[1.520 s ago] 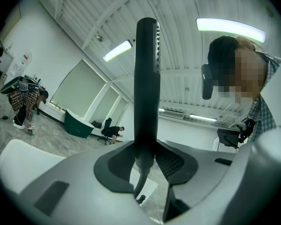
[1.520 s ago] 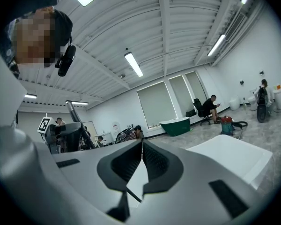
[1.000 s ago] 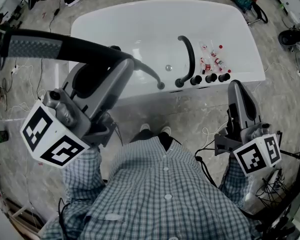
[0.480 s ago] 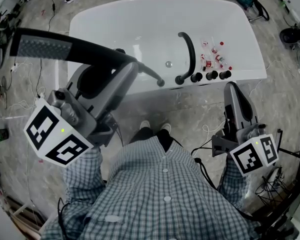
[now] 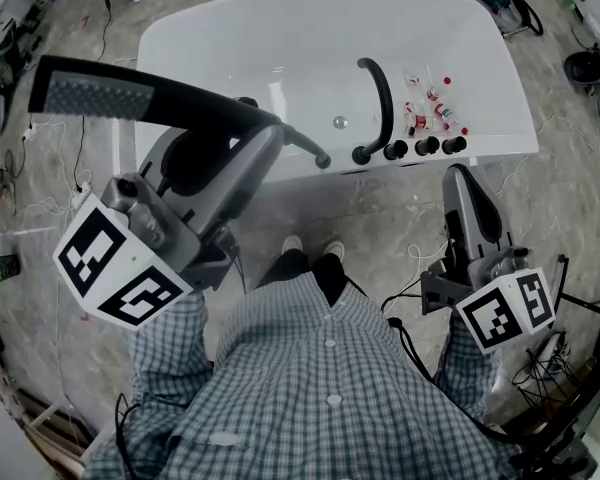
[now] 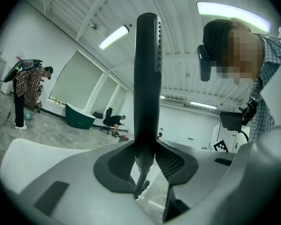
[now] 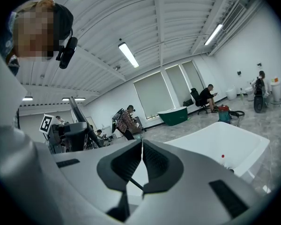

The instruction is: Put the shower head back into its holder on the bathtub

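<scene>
Grey stone floor (image 5: 380,218) all round, white bathtub (image 5: 280,58) in front of the person. Left tool (image 5: 242,128) is clamped on the black shower head (image 5: 130,98) at its handle, raised by the tub's near-left side with the spray end pointing left. Right tool (image 5: 463,180) sits low near the tub's right rim, jaws pressed together, nothing between. Black arched spout (image 5: 380,93) and three black knobs (image 5: 426,146) are on the near-right ledge, small red-and-white bits (image 5: 430,108) beside them.
</scene>
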Tool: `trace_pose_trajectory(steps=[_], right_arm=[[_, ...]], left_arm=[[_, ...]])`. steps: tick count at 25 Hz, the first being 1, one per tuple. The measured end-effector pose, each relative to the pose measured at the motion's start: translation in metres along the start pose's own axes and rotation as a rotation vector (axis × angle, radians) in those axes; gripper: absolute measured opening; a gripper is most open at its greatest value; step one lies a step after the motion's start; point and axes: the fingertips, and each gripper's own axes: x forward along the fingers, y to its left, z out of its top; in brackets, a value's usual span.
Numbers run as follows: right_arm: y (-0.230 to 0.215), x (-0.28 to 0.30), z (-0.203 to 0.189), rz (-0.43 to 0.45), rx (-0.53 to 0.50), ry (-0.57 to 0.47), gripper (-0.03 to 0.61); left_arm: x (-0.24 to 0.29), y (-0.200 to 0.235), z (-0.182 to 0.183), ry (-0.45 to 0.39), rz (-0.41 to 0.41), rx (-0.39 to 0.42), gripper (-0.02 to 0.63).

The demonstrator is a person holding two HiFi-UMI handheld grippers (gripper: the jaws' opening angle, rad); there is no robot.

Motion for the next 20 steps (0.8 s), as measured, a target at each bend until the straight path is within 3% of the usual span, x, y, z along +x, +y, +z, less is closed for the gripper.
trace_pose_trajectory(steps=[20], right_arm=[[-0.013, 0.015, -0.025, -0.008, 0.016, 0.047, 0.018]], left_arm=[[0.017, 0.012, -0.034, 0.036, 0.01, -0.017, 0.14]])
